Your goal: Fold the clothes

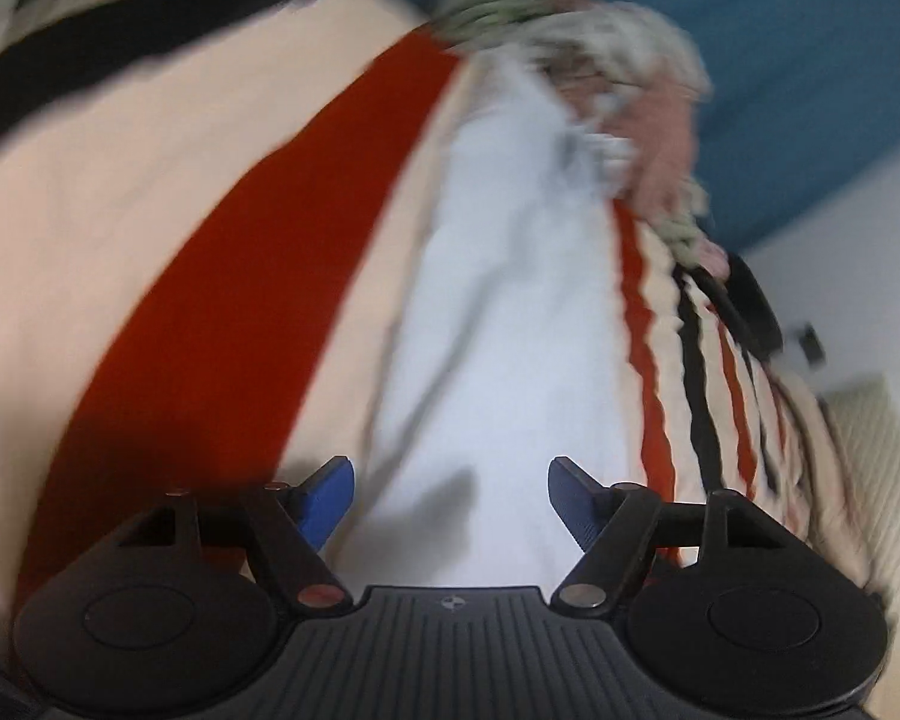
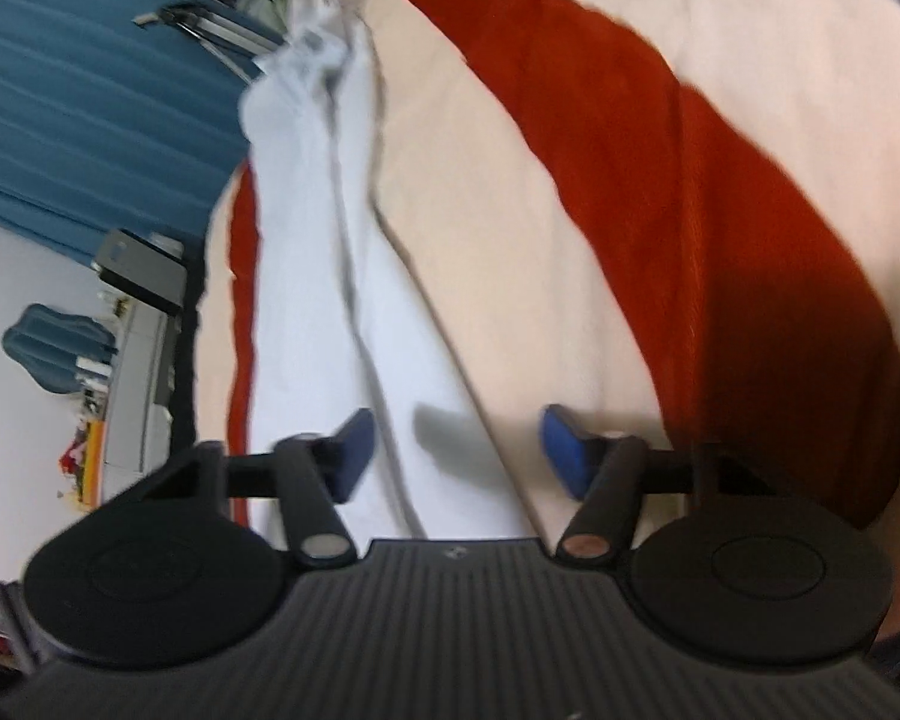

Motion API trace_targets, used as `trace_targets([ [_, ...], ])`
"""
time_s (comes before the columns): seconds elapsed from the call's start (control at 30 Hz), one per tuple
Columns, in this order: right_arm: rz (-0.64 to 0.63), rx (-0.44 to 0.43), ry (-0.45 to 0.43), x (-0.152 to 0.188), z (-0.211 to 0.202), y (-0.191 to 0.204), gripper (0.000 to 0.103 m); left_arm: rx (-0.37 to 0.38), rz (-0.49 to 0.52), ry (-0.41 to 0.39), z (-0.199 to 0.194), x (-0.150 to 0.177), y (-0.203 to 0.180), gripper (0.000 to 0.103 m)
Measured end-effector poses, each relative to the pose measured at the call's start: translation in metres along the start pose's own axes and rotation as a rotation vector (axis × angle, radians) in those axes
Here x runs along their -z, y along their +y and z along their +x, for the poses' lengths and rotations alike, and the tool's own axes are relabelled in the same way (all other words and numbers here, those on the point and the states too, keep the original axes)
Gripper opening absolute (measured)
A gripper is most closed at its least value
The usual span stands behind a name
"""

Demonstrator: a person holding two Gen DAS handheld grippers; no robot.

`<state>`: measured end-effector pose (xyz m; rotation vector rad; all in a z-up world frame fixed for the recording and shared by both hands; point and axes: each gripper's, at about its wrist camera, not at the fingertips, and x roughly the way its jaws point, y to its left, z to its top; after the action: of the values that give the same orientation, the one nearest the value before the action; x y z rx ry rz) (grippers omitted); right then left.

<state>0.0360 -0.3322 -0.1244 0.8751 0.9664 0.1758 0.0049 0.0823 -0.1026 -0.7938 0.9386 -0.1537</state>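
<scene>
Left wrist view: left tool [image 1: 450, 492] has its blue pads [image 1: 330, 495] set wide apart, nothing pinched between them. The white garment [image 1: 498, 324] lies lengthwise straight ahead, running from between the pads away toward a crumpled patterned cloth [image 1: 600, 54] at its far end. It sits on a cream bedspread [image 1: 120, 228] with a broad red stripe [image 1: 258, 300] left of the garment and thin red and black stripes [image 1: 690, 372] to its right. Teal curtain [image 1: 780, 60] behind. Frame is motion-blurred.

Right wrist view: right tool [image 2: 456, 450] is also parted, pads [image 2: 561, 450] clear of the fabric, gripping nothing. The white garment [image 2: 312, 228] runs from under the left pad up toward the top of frame, folded long and narrow with a seam line down its middle. Same cream bedspread [image 2: 480, 210], red stripe [image 2: 690, 210] sweeping across on the right. Teal curtain [image 2: 90, 90] and a cluttered shelf unit [image 2: 138, 372] on the left edge; detail there is too blurred to read.
</scene>
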Motion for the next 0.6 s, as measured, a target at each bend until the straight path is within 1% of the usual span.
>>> trace_targets([
  [0.03, 0.008, 0.009, 0.006, 0.000, 0.001, -0.002, 0.052, 0.005, -0.059, 0.011, 0.004, -0.003, 0.010, 0.069],
  [0.07, 0.017, 0.017, 0.011, 0.000, 0.003, -0.004, 0.051, 0.004, -0.109, 0.012, 0.006, -0.005, 0.018, 0.068],
  [0.1, 0.010, 0.017, 0.016, 0.001, 0.003, -0.003, 0.051, 0.002, -0.133, 0.016, 0.008, -0.007, 0.023, 0.067],
  [0.13, 0.003, 0.016, 0.021, 0.002, 0.004, -0.002, 0.051, 0.001, -0.141, 0.021, 0.010, -0.007, 0.026, 0.063],
  [0.17, -0.003, 0.016, 0.026, 0.003, 0.004, -0.001, 0.051, 0.001, -0.139, 0.041, 0.012, -0.007, 0.026, 0.056],
  [0.2, -0.010, 0.015, 0.032, 0.004, 0.005, 0.000, 0.051, 0.002, -0.129, 0.069, 0.016, -0.006, 0.025, 0.052],
  [0.23, -0.019, 0.017, 0.036, 0.006, 0.005, 0.001, 0.051, 0.003, -0.120, 0.097, 0.019, -0.005, 0.024, 0.043],
  [0.27, -0.028, 0.019, 0.039, 0.009, 0.005, 0.003, 0.051, 0.003, -0.112, 0.114, 0.021, -0.002, 0.023, 0.038],
  [0.4, -0.031, 0.015, 0.049, 0.019, 0.002, 0.004, 0.049, -0.002, -0.085, 0.154, 0.028, 0.008, 0.015, 0.036],
  [0.5, -0.037, 0.026, 0.069, 0.030, 0.000, 0.006, 0.040, -0.013, -0.073, 0.159, 0.027, 0.014, 0.013, 0.032],
  [0.53, -0.041, 0.033, 0.076, 0.035, 0.000, 0.007, 0.029, -0.012, -0.068, 0.162, 0.026, 0.014, 0.012, 0.027],
  [0.57, -0.035, 0.039, 0.081, 0.038, 0.000, 0.007, 0.018, -0.008, -0.070, 0.162, 0.023, 0.014, 0.012, 0.019],
  [0.6, -0.041, 0.044, 0.073, 0.039, -0.002, 0.009, 0.015, 0.001, -0.081, 0.162, 0.019, 0.015, 0.013, 0.015],
])
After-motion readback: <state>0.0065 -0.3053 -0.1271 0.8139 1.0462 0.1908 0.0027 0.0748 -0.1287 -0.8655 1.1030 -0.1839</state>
